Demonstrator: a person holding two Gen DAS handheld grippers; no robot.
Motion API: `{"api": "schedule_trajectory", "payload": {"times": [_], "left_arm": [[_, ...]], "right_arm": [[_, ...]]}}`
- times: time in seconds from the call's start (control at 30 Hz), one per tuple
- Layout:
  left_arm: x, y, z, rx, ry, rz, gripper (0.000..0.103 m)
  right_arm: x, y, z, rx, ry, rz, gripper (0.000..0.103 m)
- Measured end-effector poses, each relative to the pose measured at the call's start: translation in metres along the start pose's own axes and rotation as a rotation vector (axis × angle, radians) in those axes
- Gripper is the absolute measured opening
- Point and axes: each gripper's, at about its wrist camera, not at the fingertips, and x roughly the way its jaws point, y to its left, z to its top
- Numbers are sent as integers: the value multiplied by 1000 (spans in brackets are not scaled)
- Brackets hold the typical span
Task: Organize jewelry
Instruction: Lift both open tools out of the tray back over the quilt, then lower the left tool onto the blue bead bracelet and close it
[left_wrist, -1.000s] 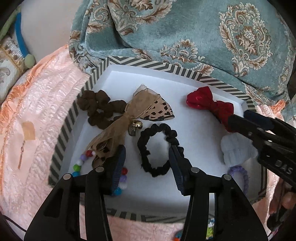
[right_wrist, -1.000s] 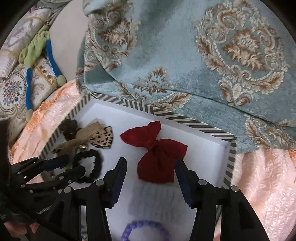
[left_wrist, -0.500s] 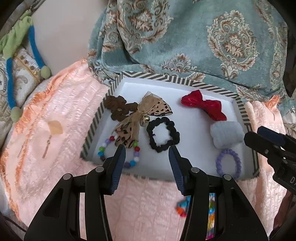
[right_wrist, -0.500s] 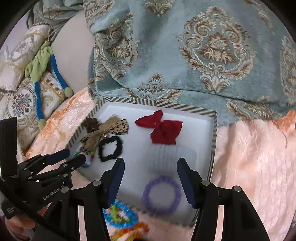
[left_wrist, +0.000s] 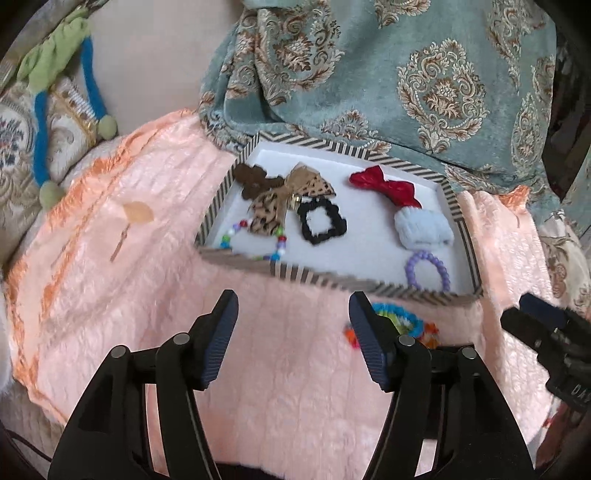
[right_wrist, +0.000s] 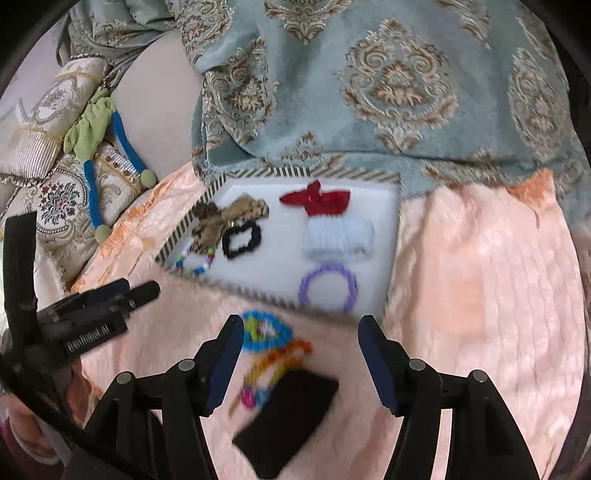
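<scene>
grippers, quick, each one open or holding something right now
Left gripper: jaws opening, nothing between them.
Right gripper: jaws opening, nothing held.

A home setting, most likely a bed or sofa in a bedroom or living room. A soft, quilted peach blanket (left_wrist: 110, 295) covers the surface, and a teal damask throw (left_wrist: 424, 81) with gold medallions is draped behind it. Embroidered floral cushions (right_wrist: 62, 199) lie to the left with a green and blue fabric tie (right_wrist: 96, 136) across them. A shallow striped box (left_wrist: 218, 199) of hair bows, scrunchies and bead bracelets sits on the blanket.
</scene>
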Motion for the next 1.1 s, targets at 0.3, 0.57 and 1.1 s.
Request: {"api": "schedule_trajectory", "payload": {"times": [0.3,0.57,1.1], "left_arm": [[-24,9,-34,-33,27,-32,63],[-31,10,-48,-35,40,-37,63],[1,-13,-47,2,88,-58,63]], "right_arm": [[9,-5,-54,83,95,33,62],[32,2,-67,101,132,38,59],[32,-13,-63,89,111,38,26]]}}
